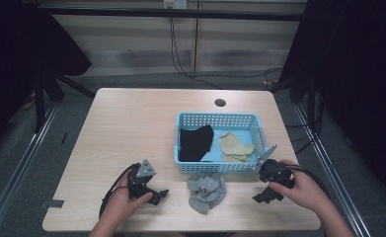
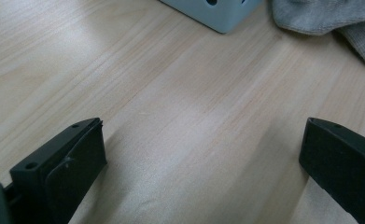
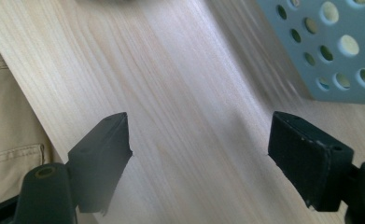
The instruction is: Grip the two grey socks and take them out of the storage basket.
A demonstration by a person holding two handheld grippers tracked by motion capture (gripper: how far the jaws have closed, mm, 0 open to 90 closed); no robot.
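Grey knit fabric — a crumpled grey sock — lies on the pale wooden worktop, just in front of the near wall of a light blue perforated basket and touching or almost touching it. It sits between the two grippers, somewhat nearer the left one. Inside the basket a black garment fills the left half and a beige sock lies in the right half.

The left gripper rests low at the near left of the worktop, held in the person's left hand, pointing right toward the grey sock but apart from it. In the left gripper view its fingers stand wide apart with bare wood between them; a corner of the basket and an edge of the grey sock show at the far side.

The right gripper is at the near right, just beside the basket's near right corner, held in the right hand and angled down toward the near left. In the right gripper view its fingers are also spread wide — nothing between them but wood grain — with the basket's blue holed wall at the upper right and beige trouser cloth past the worktop's edge at the left.
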